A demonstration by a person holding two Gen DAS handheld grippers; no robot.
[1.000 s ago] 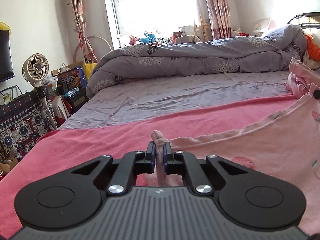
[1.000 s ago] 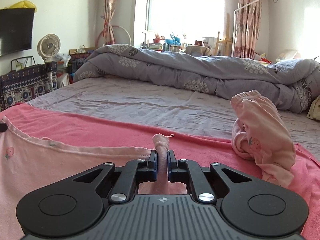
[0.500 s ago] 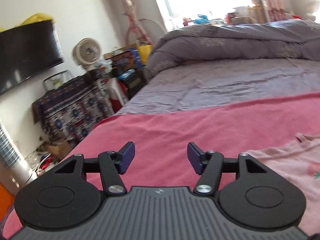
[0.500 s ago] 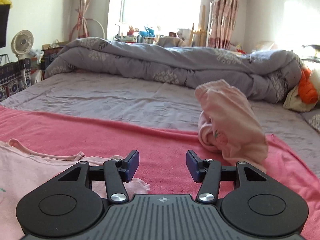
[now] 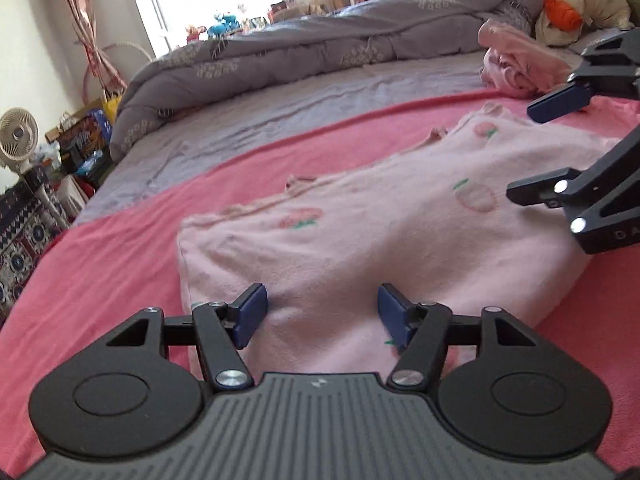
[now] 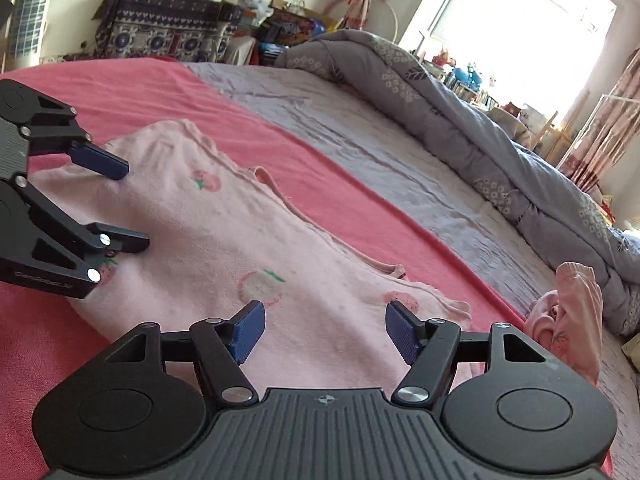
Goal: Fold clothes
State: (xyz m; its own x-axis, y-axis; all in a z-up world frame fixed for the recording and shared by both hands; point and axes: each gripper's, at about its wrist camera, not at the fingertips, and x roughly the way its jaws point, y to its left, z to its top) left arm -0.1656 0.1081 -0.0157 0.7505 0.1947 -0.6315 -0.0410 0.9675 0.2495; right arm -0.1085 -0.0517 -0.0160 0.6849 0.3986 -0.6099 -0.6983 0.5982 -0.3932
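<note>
Left gripper jaws spread wide, low, empty. Right gripper same, pointing toward 11 o'clock.

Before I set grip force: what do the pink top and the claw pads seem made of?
The pink top looks like soft, matte cotton knit: fuzzy surface, limp wrinkles, printed strawberries. The pads of the right claw look like blue ribbed rubber or plastic; which, I can't tell.

Bright window, floral curtains, grey quilt, fan, pink bedspread
</note>
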